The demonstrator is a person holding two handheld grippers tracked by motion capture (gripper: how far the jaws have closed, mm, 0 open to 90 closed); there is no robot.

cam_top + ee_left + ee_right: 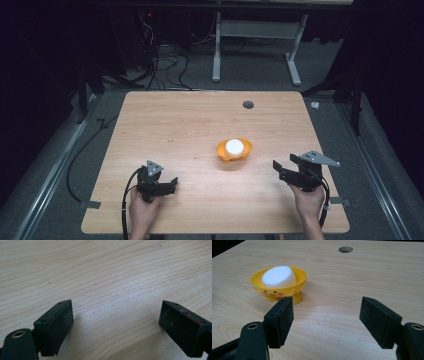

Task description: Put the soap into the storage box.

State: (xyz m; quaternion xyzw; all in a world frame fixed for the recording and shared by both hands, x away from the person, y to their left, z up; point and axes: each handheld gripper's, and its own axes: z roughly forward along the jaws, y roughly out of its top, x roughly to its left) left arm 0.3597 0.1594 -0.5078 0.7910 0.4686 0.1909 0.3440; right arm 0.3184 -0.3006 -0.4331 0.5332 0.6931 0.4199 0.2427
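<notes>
Both grippers stood wide apart, empty: the left gripper [116, 315] over bare wood, the right gripper [327, 320] near the yellow duck-faced bowl [279, 285]. Its painted face showed there; a white puck [278, 276] lay inside. No writing was legible.

The table [165, 125] is pale wood with fine streaked grain, and a dark round hole [345, 249] sits in its top. On it stands a yellow bowl [298, 281] painted with a small face of black dots and pink-red cheeks, holding a plain white puck [278, 276]. Both grippers' jaws are matt black, speckled with pale dust, and the left gripper [116, 322] carries a red smear on one jaw
</notes>
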